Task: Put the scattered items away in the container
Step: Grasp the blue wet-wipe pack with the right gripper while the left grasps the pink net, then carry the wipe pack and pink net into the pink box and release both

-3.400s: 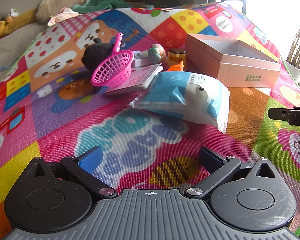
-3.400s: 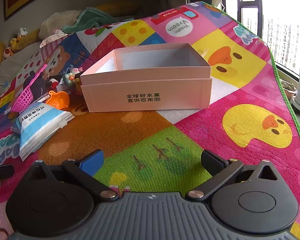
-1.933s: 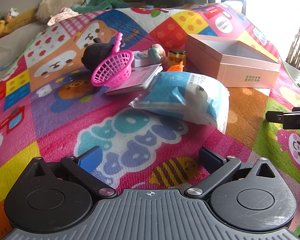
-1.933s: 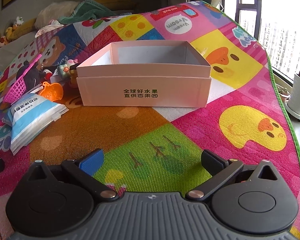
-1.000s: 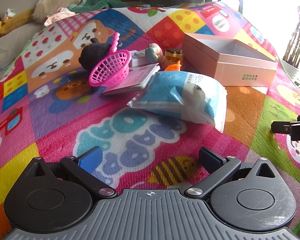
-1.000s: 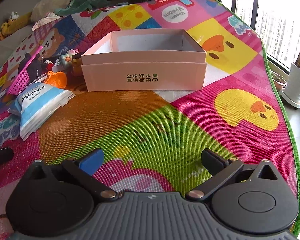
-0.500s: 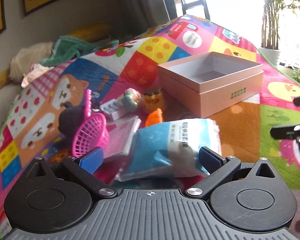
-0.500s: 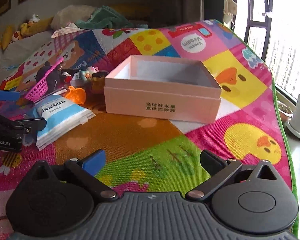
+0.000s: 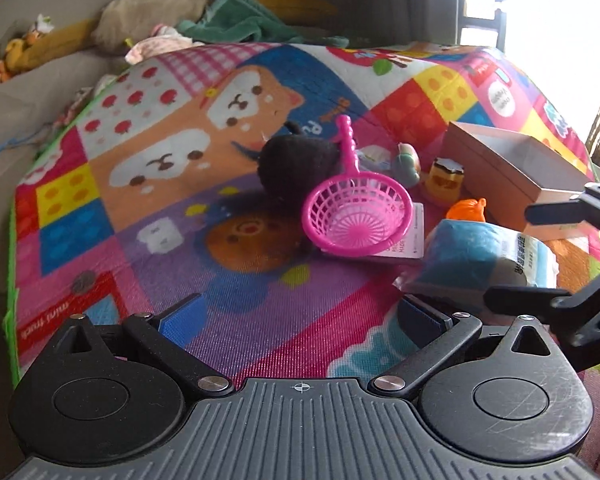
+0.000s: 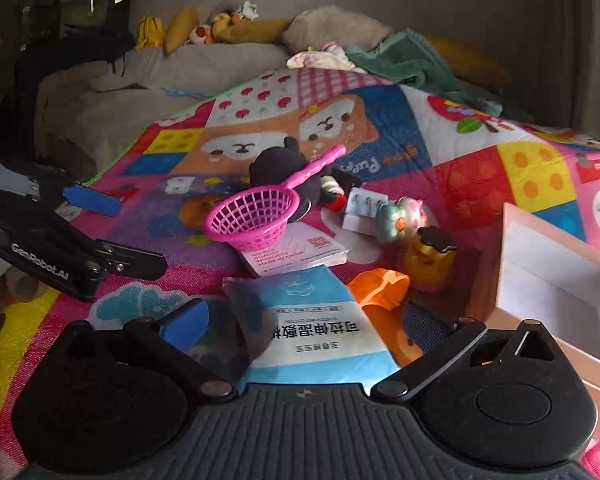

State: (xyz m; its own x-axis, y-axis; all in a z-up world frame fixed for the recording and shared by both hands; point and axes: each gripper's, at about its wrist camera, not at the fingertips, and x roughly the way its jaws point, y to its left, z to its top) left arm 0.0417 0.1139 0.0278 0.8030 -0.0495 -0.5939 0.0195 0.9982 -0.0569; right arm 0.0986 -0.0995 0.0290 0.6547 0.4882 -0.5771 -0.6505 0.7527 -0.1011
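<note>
The pink box [image 9: 512,168] stands open at the right; its corner shows in the right wrist view [image 10: 556,264]. A blue-and-white wipes pack [image 10: 320,328] lies between my right gripper's [image 10: 304,320] open fingers, and it shows in the left wrist view [image 9: 484,252]. A pink toy net [image 9: 356,212] rests on a booklet [image 10: 296,252], beside a black plush [image 9: 296,160]. An orange toy [image 10: 380,288], a small jar [image 10: 428,256] and a figurine [image 10: 400,216] lie near the box. My left gripper [image 9: 300,316] is open and empty over the mat.
The colourful play mat [image 9: 160,152] covers the floor. A sofa with cushions, plush toys and a green blanket [image 10: 404,56] stands behind. A small white box [image 10: 364,208] lies by the figurine. A window with a plant is at the right.
My right gripper has swung left and moved in, so the wipes pack now lies between its fingers. My left gripper has turned left, now facing the pink net and plush.
</note>
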